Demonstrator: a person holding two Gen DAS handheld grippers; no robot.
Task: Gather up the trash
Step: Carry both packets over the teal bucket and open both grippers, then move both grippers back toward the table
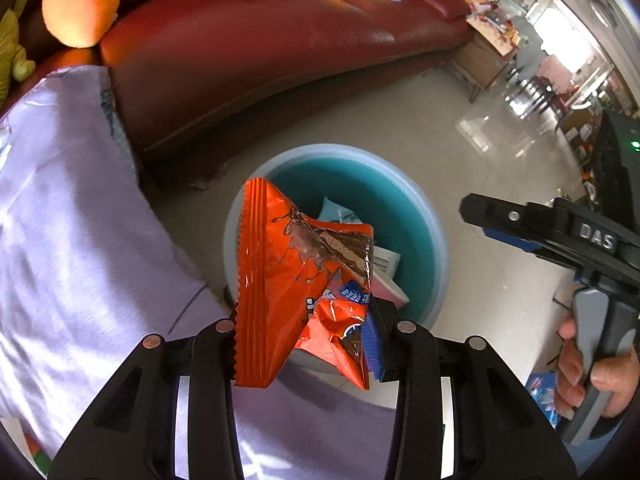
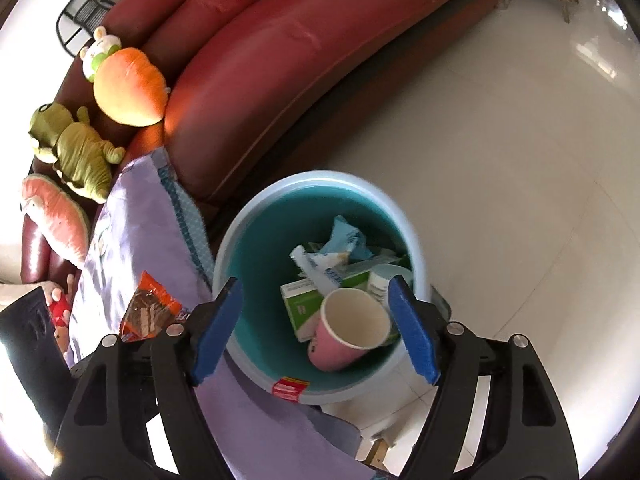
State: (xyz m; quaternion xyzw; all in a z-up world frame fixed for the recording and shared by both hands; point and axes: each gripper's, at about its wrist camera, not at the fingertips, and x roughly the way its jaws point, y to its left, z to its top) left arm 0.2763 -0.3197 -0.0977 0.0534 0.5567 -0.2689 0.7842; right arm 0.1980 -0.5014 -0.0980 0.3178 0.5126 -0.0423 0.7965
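Note:
My left gripper point(image 1: 308, 344) is shut on an orange snack wrapper point(image 1: 280, 280) and holds it above the near rim of a light blue bin point(image 1: 434, 224). The same wrapper shows in the right wrist view point(image 2: 150, 312), at the left over the purple cloth. My right gripper point(image 2: 316, 328) is open and empty above the bin point(image 2: 236, 224). The bin holds a pink paper cup point(image 2: 344, 332), a green and white box point(image 2: 304, 304), crumpled blue and white wrappers point(image 2: 344, 240) and a white cup point(image 2: 380, 284). The right gripper also shows in the left wrist view point(image 1: 500, 224), to the right of the bin.
A purple cloth point(image 1: 80, 240) covers a surface left of the bin. A dark red sofa point(image 1: 260, 40) runs behind it, with plush toys point(image 2: 128, 84) at its left end. A small red packet point(image 2: 289, 390) lies at the bin's near edge. White tiled floor point(image 2: 500, 160) lies to the right.

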